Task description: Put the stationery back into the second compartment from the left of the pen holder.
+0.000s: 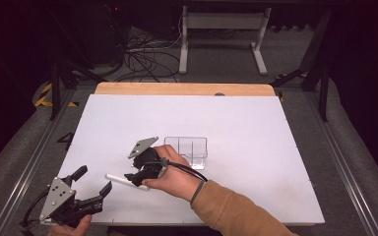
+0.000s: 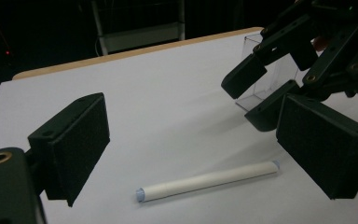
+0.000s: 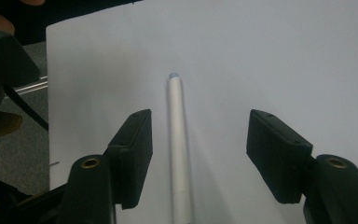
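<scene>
Pen (image 3: 178, 154) lying between parted right gripper (image 3: 198, 151) jaws, untouched, clear bin (image 1: 189, 149) nearby, left gripper (image 1: 92, 189) open alongside.

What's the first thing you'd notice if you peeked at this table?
A white pen lying flat near the front of the big white table. The right gripper sits over it, open, with the pen between its black fingers. Just behind stands a clear plastic box, and the open left gripper waits at the front left corner.

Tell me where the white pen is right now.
In the high view the white pen lies flat on the white table, near its front edge, left of the clear box, between the open jaws of the right claw.
</scene>
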Demonstrator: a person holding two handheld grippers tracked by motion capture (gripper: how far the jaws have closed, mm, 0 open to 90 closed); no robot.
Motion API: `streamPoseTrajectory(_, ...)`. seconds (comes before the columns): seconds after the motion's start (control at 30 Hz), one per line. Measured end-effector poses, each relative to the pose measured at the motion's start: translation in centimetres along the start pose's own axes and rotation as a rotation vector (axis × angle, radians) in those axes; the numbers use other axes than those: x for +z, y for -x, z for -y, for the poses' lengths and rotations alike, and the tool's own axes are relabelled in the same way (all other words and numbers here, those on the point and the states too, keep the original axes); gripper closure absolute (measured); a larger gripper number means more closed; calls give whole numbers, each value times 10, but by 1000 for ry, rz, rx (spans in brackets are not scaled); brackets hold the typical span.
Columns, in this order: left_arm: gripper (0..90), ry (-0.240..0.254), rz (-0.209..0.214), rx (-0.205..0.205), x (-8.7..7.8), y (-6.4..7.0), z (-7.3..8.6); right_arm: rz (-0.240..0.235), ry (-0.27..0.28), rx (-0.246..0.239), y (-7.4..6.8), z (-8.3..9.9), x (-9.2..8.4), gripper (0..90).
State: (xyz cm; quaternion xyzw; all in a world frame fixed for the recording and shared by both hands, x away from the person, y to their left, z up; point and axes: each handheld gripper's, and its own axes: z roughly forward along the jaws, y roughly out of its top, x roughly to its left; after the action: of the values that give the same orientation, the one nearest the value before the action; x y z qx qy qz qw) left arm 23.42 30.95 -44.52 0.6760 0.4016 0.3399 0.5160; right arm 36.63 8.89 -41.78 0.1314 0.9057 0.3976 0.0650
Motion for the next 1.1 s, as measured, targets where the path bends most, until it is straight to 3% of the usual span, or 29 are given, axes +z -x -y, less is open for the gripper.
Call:
streamPoseTrajectory(0.23,105,12,-19,-32,-1,-5,1,-7,-25,-15,-5,2,17,399)
streamPoseTrajectory(0.57,105,11,-35,-34,-2,-7,1,0,-62,-31,-10,3,38,400)
streamPoseTrajectory(1.1,105,6,-66,-48,-2,-12,2,9,-106,-54,-17,4,61,525)
